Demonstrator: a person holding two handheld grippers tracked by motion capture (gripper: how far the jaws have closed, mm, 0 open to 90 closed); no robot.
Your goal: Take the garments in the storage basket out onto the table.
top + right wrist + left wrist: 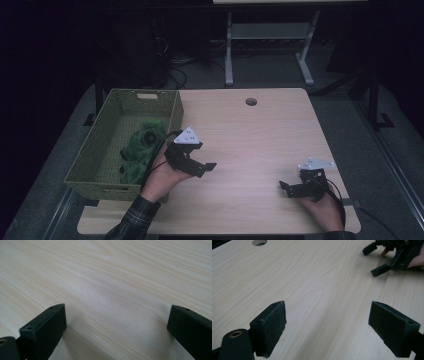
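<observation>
On the left side of the light wooden table stands a green woven basket with a green plush toy lying inside. A hand holds my left gripper just right of the basket's near corner, low over the wood and pointing right. Its pads are wide apart with bare table between them, so it is open. My right gripper sits near the front right corner, pointing left. It is open too, with nothing but wood grain between its jaws. The left gripper view catches it far off.
A round cable hole sits near the table's far edge, also seen in the left gripper view as a hole. Behind the table stand the white legs of another desk and floor cables. Dark surroundings frame the table.
</observation>
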